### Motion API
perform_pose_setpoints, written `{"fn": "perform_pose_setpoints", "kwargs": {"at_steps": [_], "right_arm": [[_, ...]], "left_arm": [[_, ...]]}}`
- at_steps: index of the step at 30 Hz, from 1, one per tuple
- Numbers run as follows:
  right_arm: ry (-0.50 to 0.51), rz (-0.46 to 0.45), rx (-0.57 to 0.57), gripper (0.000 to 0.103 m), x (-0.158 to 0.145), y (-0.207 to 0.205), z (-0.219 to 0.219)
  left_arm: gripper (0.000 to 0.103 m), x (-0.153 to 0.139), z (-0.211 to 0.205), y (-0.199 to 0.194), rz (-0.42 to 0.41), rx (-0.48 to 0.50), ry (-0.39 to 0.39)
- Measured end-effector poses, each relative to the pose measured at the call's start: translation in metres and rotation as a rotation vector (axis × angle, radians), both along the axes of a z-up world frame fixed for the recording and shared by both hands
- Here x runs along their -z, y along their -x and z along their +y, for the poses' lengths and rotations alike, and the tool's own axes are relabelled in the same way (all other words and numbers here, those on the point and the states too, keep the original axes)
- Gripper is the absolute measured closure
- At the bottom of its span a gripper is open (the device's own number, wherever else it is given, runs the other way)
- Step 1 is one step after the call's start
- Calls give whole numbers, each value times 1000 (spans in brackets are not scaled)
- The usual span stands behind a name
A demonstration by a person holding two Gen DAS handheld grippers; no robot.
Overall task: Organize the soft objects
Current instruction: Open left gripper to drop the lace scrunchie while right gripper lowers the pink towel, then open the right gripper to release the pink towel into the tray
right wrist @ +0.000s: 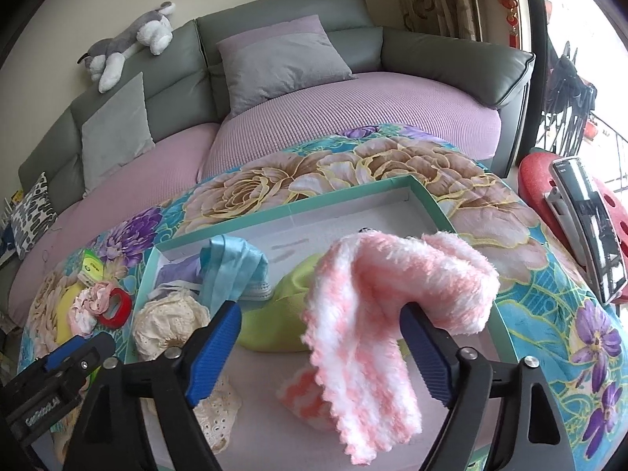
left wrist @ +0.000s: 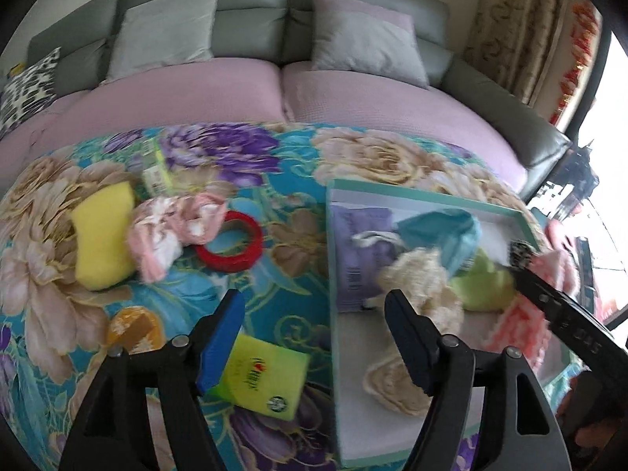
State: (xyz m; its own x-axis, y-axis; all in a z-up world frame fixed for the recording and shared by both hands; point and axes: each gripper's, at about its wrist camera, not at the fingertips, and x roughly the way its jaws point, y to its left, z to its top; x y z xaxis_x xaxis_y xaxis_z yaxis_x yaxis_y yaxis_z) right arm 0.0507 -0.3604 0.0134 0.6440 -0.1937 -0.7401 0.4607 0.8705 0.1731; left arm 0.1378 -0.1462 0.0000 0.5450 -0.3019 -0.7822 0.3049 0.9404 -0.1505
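My right gripper (right wrist: 320, 347) stands spread wide over the teal-rimmed shallow cardboard box (right wrist: 431, 200); the fluffy pink-and-white striped cloth (right wrist: 365, 314) drapes over its right finger, and the left pad is clear of it, so nothing is pinched. My left gripper (left wrist: 314, 337) is also spread, empty, straddling the box's left rim (left wrist: 331, 274) with 1 finger over the flowered turquoise tablecloth (left wrist: 274, 180) and 1 over the box.

Inside the box the left half is crowded: a lilac pouch (left wrist: 359, 235), a light blue ribbon bundle (right wrist: 231, 271), a cream lace piece (right wrist: 168, 322) and a lime green cloth (right wrist: 282, 314). The far right corner of the box floor is bare.

Left of the box, on the tablecloth, lie a yellow sponge (left wrist: 102, 235), a pink-and-white scrunchie (left wrist: 172, 227), a red tape ring (left wrist: 231, 247) and a lime green pack (left wrist: 259, 376) with red print I cannot read. The other tool's arm reads "GoRoboo.AI", as far as I can tell (right wrist: 43, 408).
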Motion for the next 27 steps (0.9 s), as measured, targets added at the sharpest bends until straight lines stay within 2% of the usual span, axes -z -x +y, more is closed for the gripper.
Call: {"fn": "perform_pose_setpoints", "kwargs": {"at_steps": [2, 3, 5, 14, 22, 27], "right_arm": [[2, -2, 0, 16, -1, 0, 1], [3, -4, 1, 16, -1, 0, 1], [2, -8, 2, 15, -2, 1, 0], [27, -26, 17, 15, -14, 7, 3], [88, -119, 44, 15, -47, 19, 15], [78, -183, -55, 15, -57, 8, 46]], "left_arm": [[25, 3, 5, -3, 3, -35, -14], [14, 4, 8, -4, 2, -49, -18], [7, 4, 13, -6, -5, -80, -21], [7, -2, 29, -5, -33, -153, -52], [7, -20, 58, -5, -72, -235, -70], [7, -32, 97, -4, -107, -333, -80]]}}
